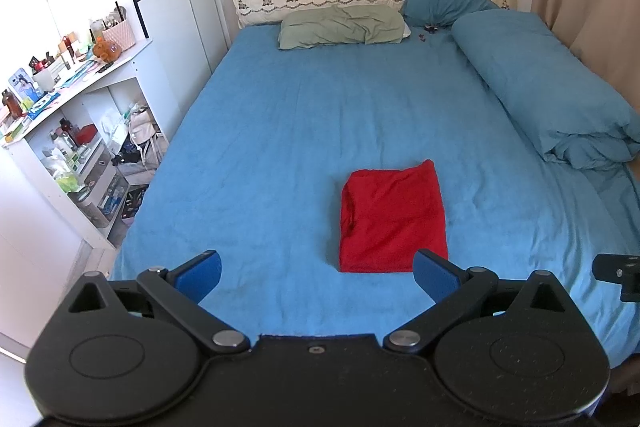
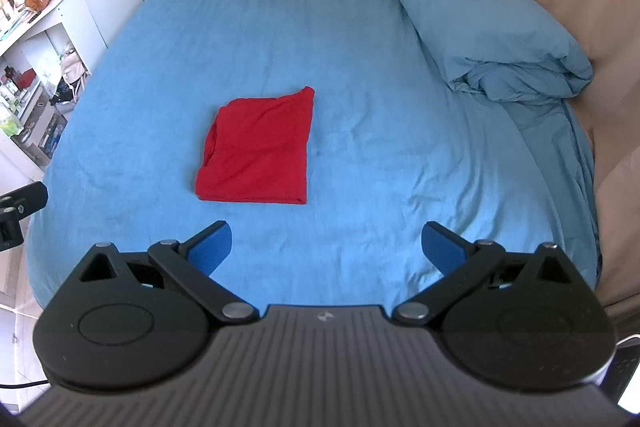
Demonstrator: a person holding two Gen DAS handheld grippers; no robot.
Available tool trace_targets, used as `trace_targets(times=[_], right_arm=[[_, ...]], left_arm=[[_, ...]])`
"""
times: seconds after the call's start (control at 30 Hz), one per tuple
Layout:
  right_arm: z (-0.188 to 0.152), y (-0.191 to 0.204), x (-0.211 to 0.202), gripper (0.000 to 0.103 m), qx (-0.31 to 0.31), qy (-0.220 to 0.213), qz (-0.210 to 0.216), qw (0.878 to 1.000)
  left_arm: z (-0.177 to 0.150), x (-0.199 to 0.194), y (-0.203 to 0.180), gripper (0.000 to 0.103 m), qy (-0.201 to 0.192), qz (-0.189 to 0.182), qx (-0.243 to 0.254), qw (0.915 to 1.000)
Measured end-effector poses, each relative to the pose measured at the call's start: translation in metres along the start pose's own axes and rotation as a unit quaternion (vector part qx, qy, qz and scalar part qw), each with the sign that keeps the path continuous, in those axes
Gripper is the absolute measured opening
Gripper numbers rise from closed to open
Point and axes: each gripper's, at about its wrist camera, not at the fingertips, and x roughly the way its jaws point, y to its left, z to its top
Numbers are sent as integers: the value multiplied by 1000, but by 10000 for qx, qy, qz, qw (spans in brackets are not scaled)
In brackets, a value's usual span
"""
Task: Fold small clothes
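A red garment [image 1: 392,217] lies folded into a neat rectangle on the blue bed sheet [image 1: 280,147]. It also shows in the right wrist view [image 2: 258,149]. My left gripper [image 1: 318,275] is open and empty, held above the sheet just in front of the garment's near edge, a little to its left. My right gripper [image 2: 326,247] is open and empty, in front of the garment and to its right. Neither gripper touches the cloth. Part of the right gripper [image 1: 618,273] shows at the right edge of the left wrist view.
A rolled blue duvet [image 1: 548,83] lies along the bed's right side. A green pillow [image 1: 340,27] and a blue pillow [image 1: 438,1] sit at the headboard. A cluttered white shelf [image 1: 80,115] stands left of the bed. A beige curtain [image 2: 580,7] hangs on the right.
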Motion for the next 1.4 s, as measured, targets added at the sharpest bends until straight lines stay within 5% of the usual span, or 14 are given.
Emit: trace_targets(times=[1.4], right_arm=[[-5,6,-5,103,30,-57,-19,10000]], left_arm=[[-4,-5,4,103,-27,82,-200,9998]])
